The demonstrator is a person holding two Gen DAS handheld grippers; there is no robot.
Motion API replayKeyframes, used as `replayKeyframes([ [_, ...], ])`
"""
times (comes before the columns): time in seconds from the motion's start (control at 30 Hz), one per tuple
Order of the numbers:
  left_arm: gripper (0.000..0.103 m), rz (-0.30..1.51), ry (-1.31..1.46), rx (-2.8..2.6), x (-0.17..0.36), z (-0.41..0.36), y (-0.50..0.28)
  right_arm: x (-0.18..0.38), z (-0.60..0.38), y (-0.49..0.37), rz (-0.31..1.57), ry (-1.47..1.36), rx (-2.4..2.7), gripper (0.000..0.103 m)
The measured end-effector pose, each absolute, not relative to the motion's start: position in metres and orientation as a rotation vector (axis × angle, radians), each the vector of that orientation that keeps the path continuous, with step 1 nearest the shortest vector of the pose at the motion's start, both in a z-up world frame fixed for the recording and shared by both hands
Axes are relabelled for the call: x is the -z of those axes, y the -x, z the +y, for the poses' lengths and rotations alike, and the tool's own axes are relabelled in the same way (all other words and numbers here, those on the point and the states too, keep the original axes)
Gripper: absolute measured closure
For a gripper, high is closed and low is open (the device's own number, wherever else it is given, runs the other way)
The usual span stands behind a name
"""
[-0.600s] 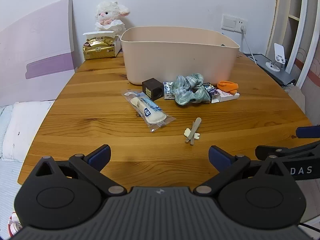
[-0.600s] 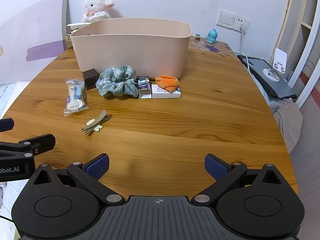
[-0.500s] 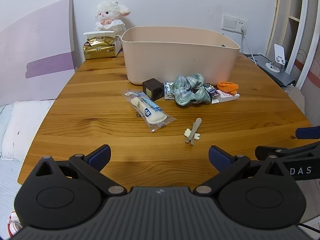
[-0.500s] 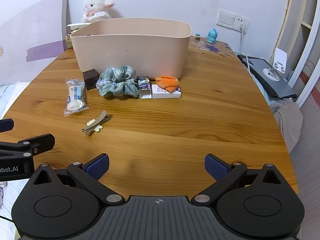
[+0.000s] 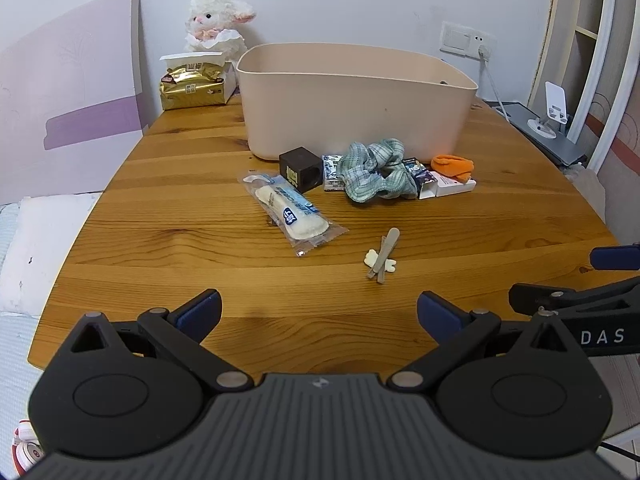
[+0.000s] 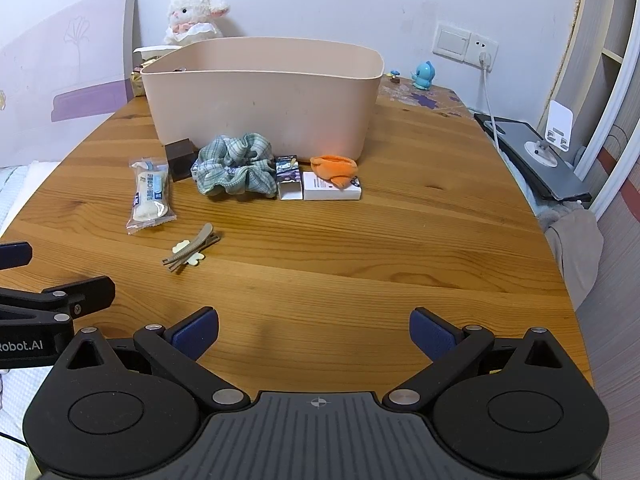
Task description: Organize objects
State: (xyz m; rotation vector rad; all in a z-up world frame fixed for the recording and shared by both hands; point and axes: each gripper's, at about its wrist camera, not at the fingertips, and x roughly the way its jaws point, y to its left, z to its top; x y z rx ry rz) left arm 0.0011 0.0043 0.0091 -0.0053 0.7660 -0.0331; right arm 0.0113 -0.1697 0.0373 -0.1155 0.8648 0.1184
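Both tools hover over the near edge of the wooden table (image 5: 168, 208), side by side. The left gripper (image 5: 318, 312) has its jaws spread wide with nothing between them, and the right gripper (image 6: 314, 330) is likewise spread wide and holds nothing.

A beige bin (image 5: 356, 100) stands toward the far side of the table. In a row just in front of it lie a small dark cube (image 5: 301, 169), a green checked scrunchie (image 5: 376, 172), a small printed box (image 6: 289, 178) and a white box (image 6: 332, 191) with an orange cloth (image 6: 334, 166) resting on it. A wrapped snack (image 5: 292, 214) lies nearer, left of the row. A hair clip (image 5: 383, 255) lies alone, closest to the grippers, apart from both.

A plush lamb (image 5: 218, 20) and a gold packet (image 5: 192, 87) sit behind the bin
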Motion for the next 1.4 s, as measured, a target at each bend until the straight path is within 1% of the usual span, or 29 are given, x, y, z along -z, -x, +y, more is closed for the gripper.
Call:
replayKeyframes([
  [1.4,0.0,0.795,0.003,0.029,-0.002,0.012,-0.015,-0.032,-0.164,-0.026,0.889,0.116,-0.122,0.0],
])
